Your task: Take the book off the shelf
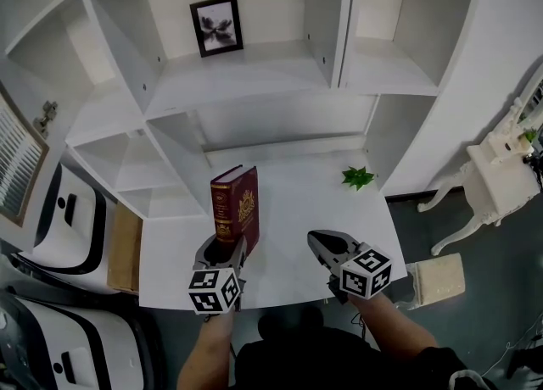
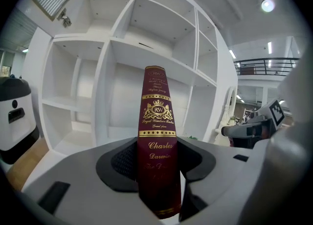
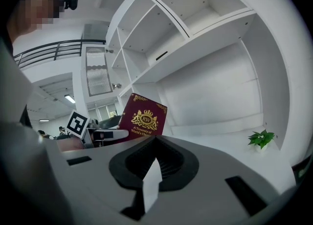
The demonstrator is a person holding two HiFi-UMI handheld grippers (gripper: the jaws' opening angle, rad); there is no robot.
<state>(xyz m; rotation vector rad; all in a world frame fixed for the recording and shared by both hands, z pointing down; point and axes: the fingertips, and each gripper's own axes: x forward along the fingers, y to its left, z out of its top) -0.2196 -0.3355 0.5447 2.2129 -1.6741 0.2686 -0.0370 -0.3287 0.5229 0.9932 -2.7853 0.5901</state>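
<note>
Both claws are hovering near the book [image 1: 240, 202]: the left claw [image 1: 224, 250] is squeezing its lower spine, wanting a firm upright lift, the right claw [image 1: 320, 242] idling narrow, empty.

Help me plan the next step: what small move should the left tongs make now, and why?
Probably lift the dark red hardcover book slightly and draw it straight back. The left tongs clamp its spine low down, it stands upright on the white shelf board, and the right tongs hang shut and empty beside it.
</note>
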